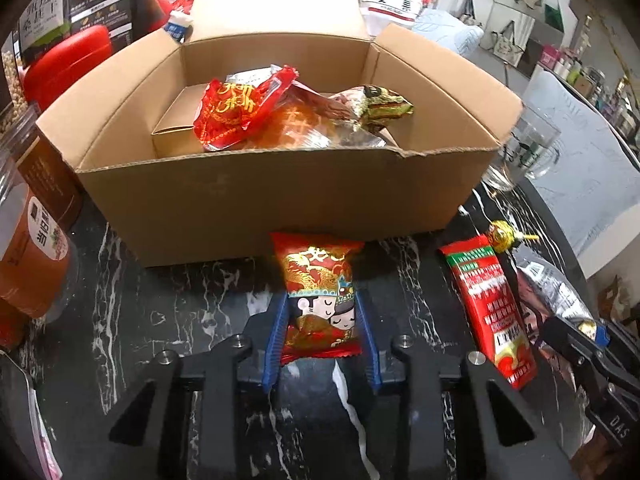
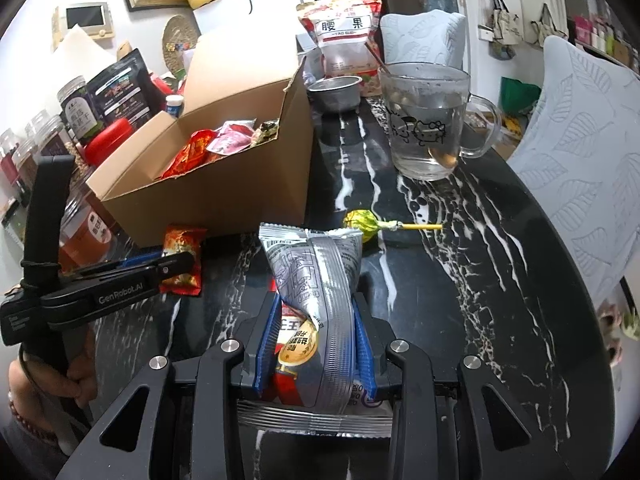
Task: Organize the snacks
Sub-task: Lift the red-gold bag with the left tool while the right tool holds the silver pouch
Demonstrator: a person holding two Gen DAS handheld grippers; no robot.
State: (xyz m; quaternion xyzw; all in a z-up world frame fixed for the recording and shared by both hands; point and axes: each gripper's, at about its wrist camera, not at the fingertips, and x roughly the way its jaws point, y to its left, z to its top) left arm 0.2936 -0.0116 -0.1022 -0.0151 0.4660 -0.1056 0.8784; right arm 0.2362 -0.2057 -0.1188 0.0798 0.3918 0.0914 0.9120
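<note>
The left hand-held gripper (image 1: 322,322), low in the middle, squeezes a red snack pack (image 1: 320,296) by the box (image 1: 256,200). The right hand-held gripper (image 2: 316,344) squeezes a silver snack bag (image 2: 320,280). "GenRobot.AI" shows at left; the upper bag (image 2: 344,40) says "YAO GUO".

table (image 1: 168,300): black, white-veined | box (image 1: 248,200): brown | lollipop (image 2: 360,222): apparently yellow-green

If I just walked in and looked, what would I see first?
Probably the open brown cardboard box in the middle of the black marble table, with shiny snack wrappers piled inside. Just in front of it, the left gripper squeezes a red cartoon snack packet, and the right gripper clamps a crinkled silver snack bag.
</note>
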